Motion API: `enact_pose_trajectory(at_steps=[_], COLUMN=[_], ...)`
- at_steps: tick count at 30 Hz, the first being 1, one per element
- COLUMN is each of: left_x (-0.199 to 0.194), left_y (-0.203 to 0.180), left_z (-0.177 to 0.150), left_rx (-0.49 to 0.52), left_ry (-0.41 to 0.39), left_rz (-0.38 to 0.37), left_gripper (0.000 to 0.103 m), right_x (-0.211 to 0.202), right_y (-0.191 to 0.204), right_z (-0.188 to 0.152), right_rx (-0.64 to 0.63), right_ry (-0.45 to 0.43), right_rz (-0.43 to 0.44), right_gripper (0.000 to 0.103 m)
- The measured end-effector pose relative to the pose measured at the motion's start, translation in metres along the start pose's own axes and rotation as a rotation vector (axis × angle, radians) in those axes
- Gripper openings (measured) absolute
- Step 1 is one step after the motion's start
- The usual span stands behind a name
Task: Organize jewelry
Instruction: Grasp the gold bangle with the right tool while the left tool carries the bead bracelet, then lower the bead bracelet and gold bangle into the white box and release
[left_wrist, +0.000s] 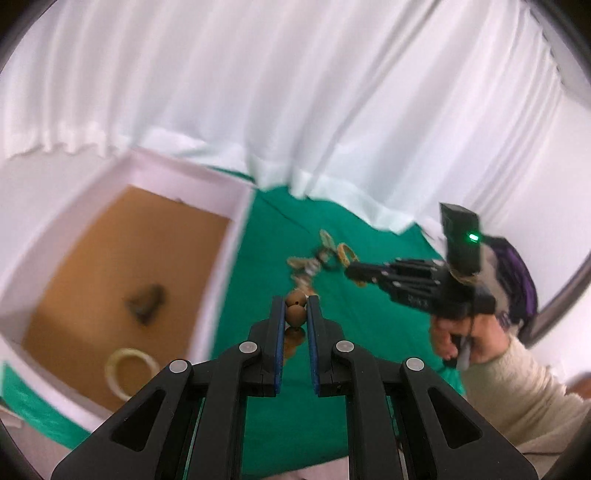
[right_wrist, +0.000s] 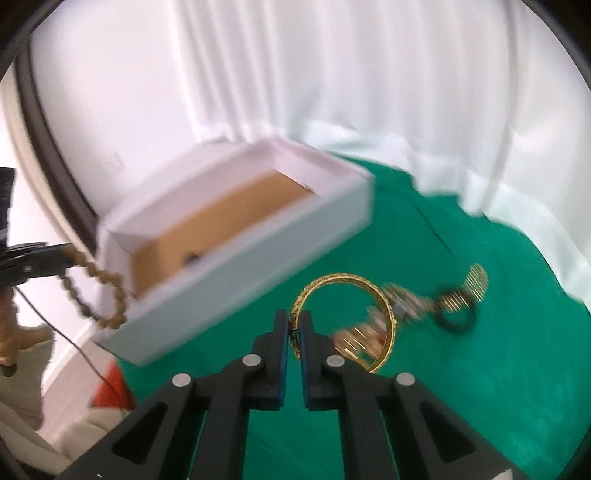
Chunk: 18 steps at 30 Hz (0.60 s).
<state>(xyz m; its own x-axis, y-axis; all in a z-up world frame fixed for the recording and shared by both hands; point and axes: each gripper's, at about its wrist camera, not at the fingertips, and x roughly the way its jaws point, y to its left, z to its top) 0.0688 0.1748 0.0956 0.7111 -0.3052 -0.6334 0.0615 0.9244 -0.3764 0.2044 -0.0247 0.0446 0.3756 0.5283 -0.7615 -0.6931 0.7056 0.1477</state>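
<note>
Two grippers: both are clenched, each on one piece of jewelry, above a green cloth (left_wrist: 258, 387).
Left gripper (left_wrist: 296, 314): its jaws pinch a string of brown wooden beads (left_wrist: 296, 313); in the right wrist view the bead bracelet hangs as a loop from the tips, just beside the box's near wall.
Right gripper (right_wrist: 294, 328): its jaws are closed on the rim of a gold bangle (right_wrist: 345, 317), which stands out ahead of the tips (the hoop tilted, clear of the cloth).
Box (left_wrist: 236, 221): white walls, brown floor, on the cloth to the left of the loose pile.
In the box: a pale ring-shaped bangle (left_wrist: 130, 371) near one corner and a dark blurred piece (left_wrist: 147, 304) mid-floor.
Loose pile (right_wrist: 424, 310): gold and dark pieces lie on the cloth beyond the bangle, too blurred to tell apart.
Backdrop: white curtain (left_wrist: 295, 92) behind the cloth.
Person: a hand (left_wrist: 465, 339) in a cream sleeve holds the right gripper's handle.
</note>
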Motion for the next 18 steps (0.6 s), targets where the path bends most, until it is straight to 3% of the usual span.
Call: enact_pose_trajectory(at_steps=[4,10,14,18], left_x=[-0.021,-0.009,0.011,0.025], left_y=[0.045,0.121,0.169,0.194], left_z=[0.017,0.015,-0.003,-0.019], left_rx=[-0.033,-0.108,-0.163,-0.172], left_ry=[-0.040,-0.011,0.045,0.084], left_rz=[0.134,0.305,0.379,0.478], left_gripper=[0.010,0.009,0.009,0.010], right_x=[0.014,0.078,0.130,0.172], right_y=[0.057,0.142,0.185,0.202], right_z=[0.038,0.068,0.072,0.066], right_rx=[-0.053,-0.135,-0.178,-0.191], right_ry=[-0.033,0.043,0.119,0.164], right_rz=[0.124,0.254,0.265,0.228], right_gripper=[0.006,0.006,0.006,0.009])
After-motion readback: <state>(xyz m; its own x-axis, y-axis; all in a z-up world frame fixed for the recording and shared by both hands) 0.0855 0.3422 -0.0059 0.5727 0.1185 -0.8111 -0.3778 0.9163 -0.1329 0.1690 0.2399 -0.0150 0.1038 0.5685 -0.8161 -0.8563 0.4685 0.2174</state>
